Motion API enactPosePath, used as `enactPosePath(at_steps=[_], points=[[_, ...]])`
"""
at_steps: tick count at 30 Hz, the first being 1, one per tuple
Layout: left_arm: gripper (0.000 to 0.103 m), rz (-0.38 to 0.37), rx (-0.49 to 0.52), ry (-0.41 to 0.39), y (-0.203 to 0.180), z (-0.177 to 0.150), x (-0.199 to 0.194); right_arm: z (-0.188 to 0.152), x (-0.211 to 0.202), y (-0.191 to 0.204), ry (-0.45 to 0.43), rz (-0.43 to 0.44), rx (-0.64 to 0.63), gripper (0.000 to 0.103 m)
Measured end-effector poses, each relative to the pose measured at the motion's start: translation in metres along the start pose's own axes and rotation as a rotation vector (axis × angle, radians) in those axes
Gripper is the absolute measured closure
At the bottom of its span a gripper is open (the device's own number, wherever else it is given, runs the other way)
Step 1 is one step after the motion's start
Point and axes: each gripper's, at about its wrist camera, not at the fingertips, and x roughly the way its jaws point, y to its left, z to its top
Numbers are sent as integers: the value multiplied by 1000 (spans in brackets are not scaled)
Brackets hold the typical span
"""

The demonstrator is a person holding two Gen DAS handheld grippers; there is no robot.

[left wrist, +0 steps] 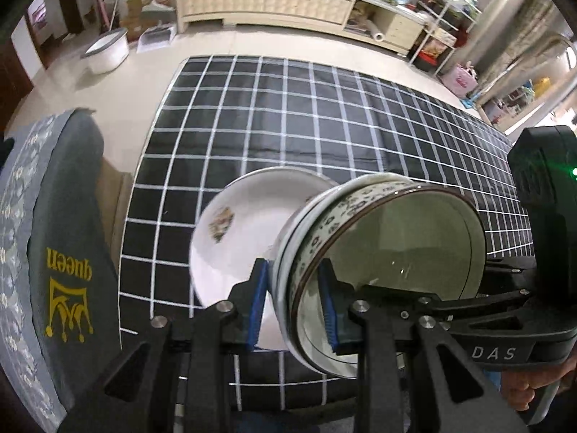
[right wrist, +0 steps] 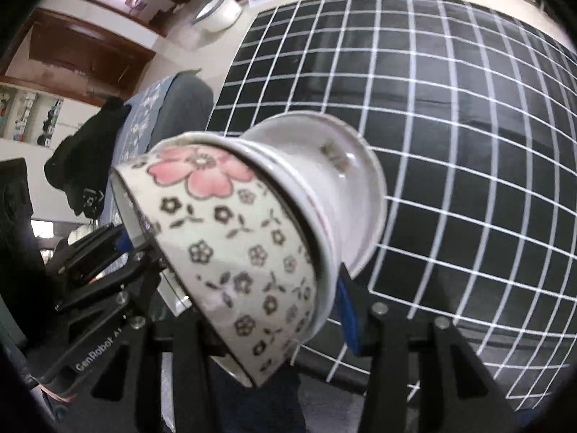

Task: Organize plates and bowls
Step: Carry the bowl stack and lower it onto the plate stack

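left gripper [left wrist: 294,303] fingers clamp stacked bowls' [left wrist: 378,252] rims | plate [left wrist: 234,238] beneath | checked cloth [left wrist: 324,126]

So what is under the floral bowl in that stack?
The floral bowl sits nested in a plain white bowl, with a white plate beneath them. The floral bowl hides the white bowl's inside.

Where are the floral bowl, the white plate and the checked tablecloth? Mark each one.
floral bowl [right wrist: 230,238]: right wrist view, on its patterned outer wall.
white plate [left wrist: 245,231]: left wrist view, on its bare inner face.
checked tablecloth [left wrist: 324,119]: left wrist view, on a bare stretch beyond the dishes.
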Motion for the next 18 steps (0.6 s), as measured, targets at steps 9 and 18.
enactPosePath(at_steps=[9,18], points=[[77,4,-54,50,26,-2,26,8,31,1,61,-10,10,53],[78,5,-81,87,36,-2,40,9,45,-6,94,3,40,53]])
